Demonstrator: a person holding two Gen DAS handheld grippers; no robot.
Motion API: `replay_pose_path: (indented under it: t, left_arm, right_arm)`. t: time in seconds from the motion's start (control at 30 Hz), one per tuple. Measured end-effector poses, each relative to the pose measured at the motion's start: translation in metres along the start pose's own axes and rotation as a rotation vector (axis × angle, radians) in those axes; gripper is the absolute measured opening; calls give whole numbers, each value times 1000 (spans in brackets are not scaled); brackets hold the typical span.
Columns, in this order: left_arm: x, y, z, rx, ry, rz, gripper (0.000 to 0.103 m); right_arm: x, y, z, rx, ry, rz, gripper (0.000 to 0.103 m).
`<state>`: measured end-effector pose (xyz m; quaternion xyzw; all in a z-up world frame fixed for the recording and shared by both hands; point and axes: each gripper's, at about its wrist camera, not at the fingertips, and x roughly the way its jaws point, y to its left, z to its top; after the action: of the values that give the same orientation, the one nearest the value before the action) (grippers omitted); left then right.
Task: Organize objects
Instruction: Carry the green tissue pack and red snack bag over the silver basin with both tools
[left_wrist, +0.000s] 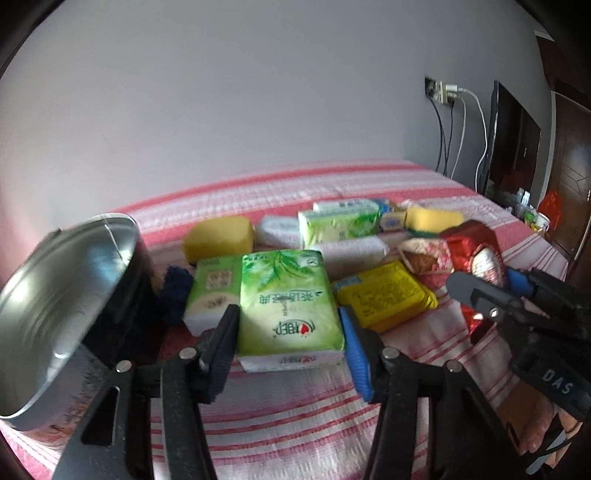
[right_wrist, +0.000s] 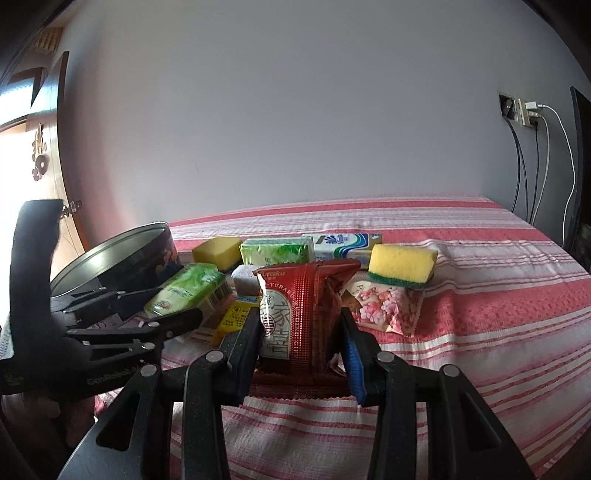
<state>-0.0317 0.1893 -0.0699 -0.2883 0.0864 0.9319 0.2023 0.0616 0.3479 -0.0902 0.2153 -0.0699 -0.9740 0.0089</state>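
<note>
- Your left gripper (left_wrist: 290, 332) is clamped on a green tissue pack (left_wrist: 288, 302), fingers pressed against both its long sides; the pack looks lifted or tipped toward the camera, though you cannot tell whether it has cleared the bed.
- Your right gripper (right_wrist: 299, 332) is closed on a red snack bag (right_wrist: 303, 310), held upright between the fingers, its lower seam touching or just above the striped bedspread (right_wrist: 480, 314).
- The round metal tin (left_wrist: 55, 306) sits at your far left, tilted, and what shows of its inside looks bare, so I judge the sorting has barely begun: nothing visibly stowed, two items in hand.
- Left on the bedspread: a second green tissue pack (left_wrist: 212, 288) just beside the one you hold, a yellow packet (left_wrist: 384, 299), a plain yellow sponge (left_wrist: 219, 236), a green-backed yellow sponge (right_wrist: 402, 266), a pink floral packet (right_wrist: 384, 304), a blue-and-white pack (right_wrist: 343, 245) and another green pack (right_wrist: 277, 253) at the back.
- Something dark blue (left_wrist: 177, 291) lies between the tin and the tissue packs; too blurred to name.
- In the way: your two grippers work close together over the same cluster, and the tin's rim is near your left fingers.
- Cables hang from a wall socket (right_wrist: 524, 110) well apart from the work.
</note>
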Motion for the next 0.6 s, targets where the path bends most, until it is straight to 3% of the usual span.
replay_pose_path:
  t: [0.33,0.6]
  left_arm:
    - [-51,15,11,-29,-162,62,53]
    - [-81,36,16,-58,-246,111,53]
  right_arm:
    - [-11,11,15,-37,-7,-52,43]
    - [-20,40,39,-107,-46,-64,43]
